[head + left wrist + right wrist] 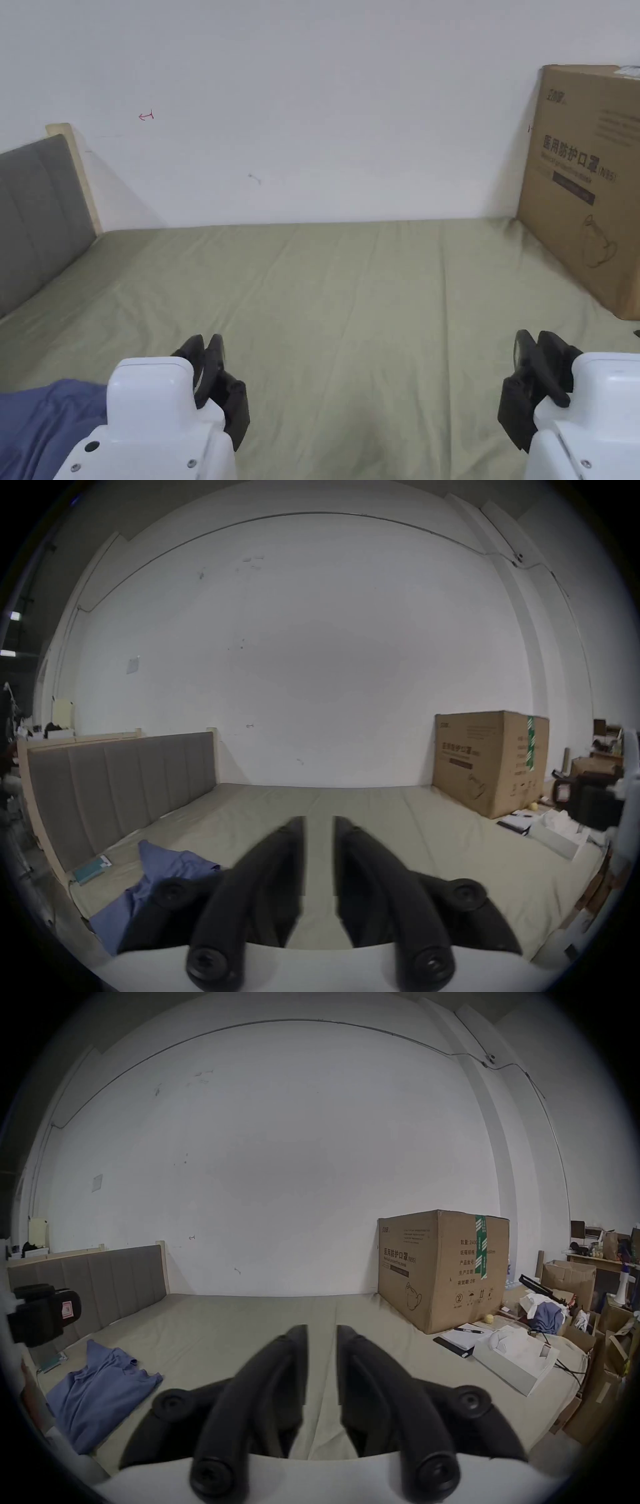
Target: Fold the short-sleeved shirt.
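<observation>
A blue short-sleeved shirt (37, 419) lies crumpled on the green bed sheet (350, 294) at the near left, beside the headboard. The shirt (100, 1387) rests loosely heaped, with one part (173, 861) raised. My left gripper (209, 350) hovers low over the sheet just right of the shirt, jaws a little apart with nothing between them (318, 823). My right gripper (531, 350) is held at the near right over bare sheet, far from the shirt, also open and empty (322, 1331).
A large cardboard box (587, 187) stands on the bed's far right corner against the white wall. A grey padded headboard (37, 219) runs along the left. A notebook with a pen (464, 1335) and a white box (516, 1359) lie near the right edge.
</observation>
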### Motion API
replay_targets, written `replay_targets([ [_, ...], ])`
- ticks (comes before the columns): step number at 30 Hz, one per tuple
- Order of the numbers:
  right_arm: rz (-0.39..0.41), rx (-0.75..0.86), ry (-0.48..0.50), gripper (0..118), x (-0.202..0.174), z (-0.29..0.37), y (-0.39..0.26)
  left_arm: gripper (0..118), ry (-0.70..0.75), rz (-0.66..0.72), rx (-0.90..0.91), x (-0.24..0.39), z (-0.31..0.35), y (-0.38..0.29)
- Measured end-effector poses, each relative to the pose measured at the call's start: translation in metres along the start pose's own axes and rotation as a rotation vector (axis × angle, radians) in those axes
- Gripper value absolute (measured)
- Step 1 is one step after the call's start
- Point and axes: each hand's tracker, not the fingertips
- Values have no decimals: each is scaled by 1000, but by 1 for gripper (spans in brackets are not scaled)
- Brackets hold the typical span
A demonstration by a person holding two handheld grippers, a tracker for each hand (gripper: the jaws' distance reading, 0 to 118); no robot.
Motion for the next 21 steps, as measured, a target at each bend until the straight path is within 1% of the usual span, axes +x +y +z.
replay_targets([
  [1,-9,11,14,11,1,2,1,10,-12,-17,-5,0,-1,-1],
  [2,-9,12,26,4,2,2,2,3,-27,-28,-18,0,-1,-1],
  [3,-1,14,14,0,0,2,4,0,-40,-25,-21,-2,-2,-2],
  [4,12,22,-7,0,-1,2,4,0,-31,-14,-15,-2,-1,-3],
  [7,8,12,16,0,0,1,6,0,-43,34,-20,-7,0,-1],
  [9,1,6,20,0,-2,0,5,0,-31,35,-14,-10,0,0],
  [12,16,-14,40,0,-6,-4,6,0,-13,30,-11,-17,0,4],
  [16,15,-11,109,0,-23,-14,15,0,32,40,-19,-29,0,10],
  [18,17,-4,182,0,-40,-17,19,0,68,48,-14,-40,4,14],
  [21,32,-18,291,0,-73,-19,18,0,171,67,-15,-66,13,19],
])
